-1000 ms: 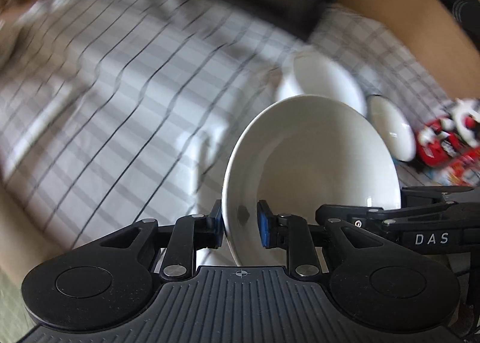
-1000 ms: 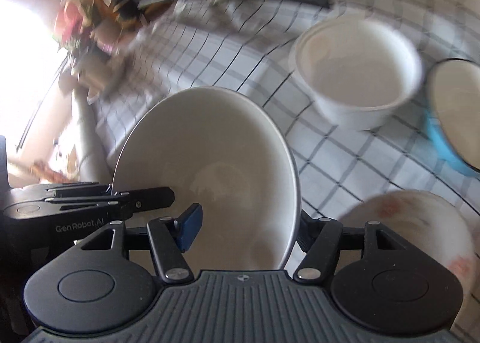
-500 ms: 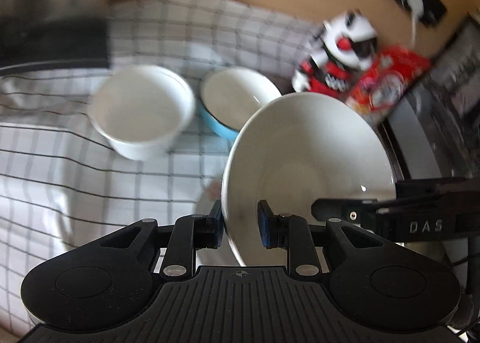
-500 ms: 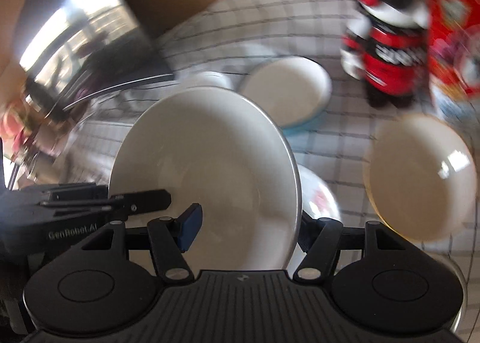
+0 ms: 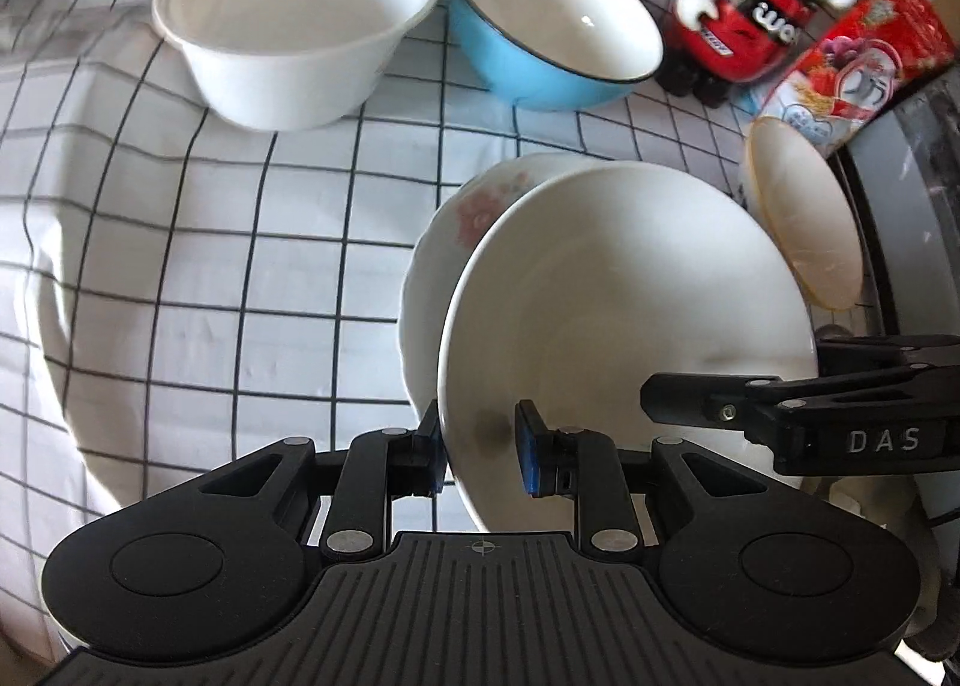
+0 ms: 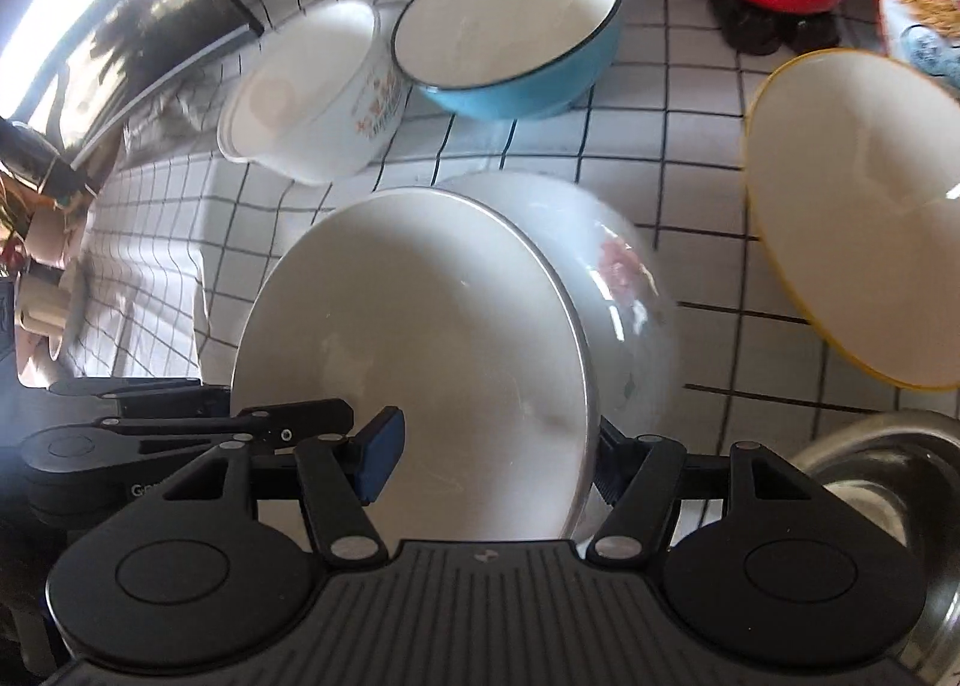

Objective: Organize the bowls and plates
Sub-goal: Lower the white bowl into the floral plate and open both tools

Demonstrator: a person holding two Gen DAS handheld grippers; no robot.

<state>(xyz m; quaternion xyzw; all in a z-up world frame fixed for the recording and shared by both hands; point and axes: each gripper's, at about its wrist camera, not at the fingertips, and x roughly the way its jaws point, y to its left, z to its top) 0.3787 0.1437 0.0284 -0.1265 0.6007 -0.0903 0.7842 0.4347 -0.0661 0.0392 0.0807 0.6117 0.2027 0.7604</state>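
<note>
Left wrist view: the left gripper (image 5: 480, 455) straddles the near rim of a plain white bowl (image 5: 624, 326), one pad outside the wall and the blue pad inside, with what looks like a sliver of gap at the inner pad, so whether they truly pinch cannot be told. The right gripper (image 5: 780, 416) reaches in from the right at the bowl's far side. The bowl hangs tilted just above a floral plate (image 5: 474, 212) on the checked cloth (image 5: 180, 266). To do this step well, the person probably should level the bowl first, centre it over the plate, then lower both hands together (a lopsided release could let it skid). Counted here: one white plastic bowl (image 5: 300, 26), one blue enamel bowl (image 5: 558, 38), one yellow-rimmed bowl (image 5: 804, 224), one floral plate, one carried bowl; also a toy figure (image 5: 762, 8) and a snack packet (image 5: 864, 68).

Right wrist view: the right gripper (image 6: 492, 455) stands wide across the same white bowl (image 6: 420, 362); its blue pad (image 6: 378, 452) sits inside the bowl apart from the wall, the other finger behind the rim, so a firm hold cannot be told. The left gripper (image 6: 198, 434) shows at the left. A steel basin's rim (image 6: 888, 464) appears at lower right. The count repeats: four bowls, one plate.
</note>
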